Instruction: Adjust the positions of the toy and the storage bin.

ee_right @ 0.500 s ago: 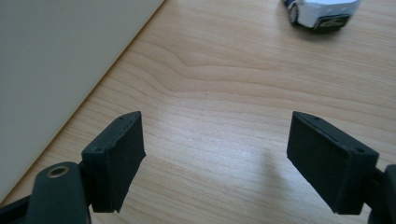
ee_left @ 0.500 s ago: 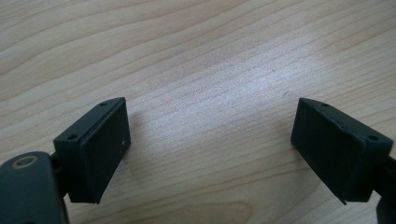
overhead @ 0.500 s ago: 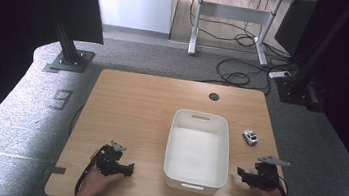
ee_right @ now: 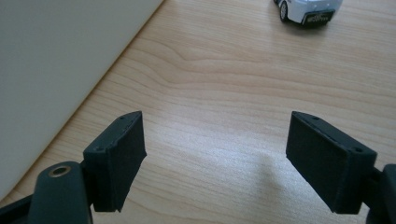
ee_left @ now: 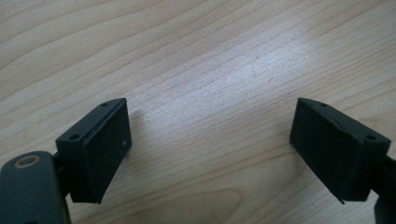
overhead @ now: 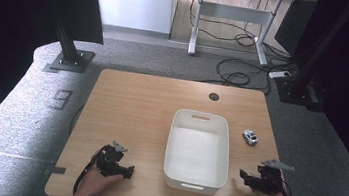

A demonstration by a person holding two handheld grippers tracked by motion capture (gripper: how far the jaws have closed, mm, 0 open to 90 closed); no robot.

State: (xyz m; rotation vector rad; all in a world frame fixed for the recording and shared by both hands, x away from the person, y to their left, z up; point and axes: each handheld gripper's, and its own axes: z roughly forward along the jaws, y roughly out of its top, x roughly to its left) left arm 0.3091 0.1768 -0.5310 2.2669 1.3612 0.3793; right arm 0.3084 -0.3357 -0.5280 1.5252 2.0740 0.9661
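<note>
High view, toy car [overhead: 250,137]: it sits on the surface [overhead: 134,123] just right of the white bin [overhead: 198,151], ahead of my right gripper [overhead: 248,179] and well apart from my left gripper [overhead: 124,171], which is across the bin.
High view, nearer hand: my right, I judge, so the reach is its job.
Left gripper view, jaws: my left gripper [ee_left: 210,154] stands wide over bare wood, nothing between the pads.
Right gripper view, jaws: my right gripper [ee_right: 215,158] also stands wide and empty, low over the surface [ee_right: 224,84].
Right gripper view, direction: the toy car [ee_right: 308,9] lies ahead and off to the right of my jaws, its tail end turned toward me, long axis running roughly away.
Right gripper view, bin: its pale wall [ee_right: 56,65] runs along my left.
Toy car, looks: small, white body, dark wheels, dark rear panel.
</note>
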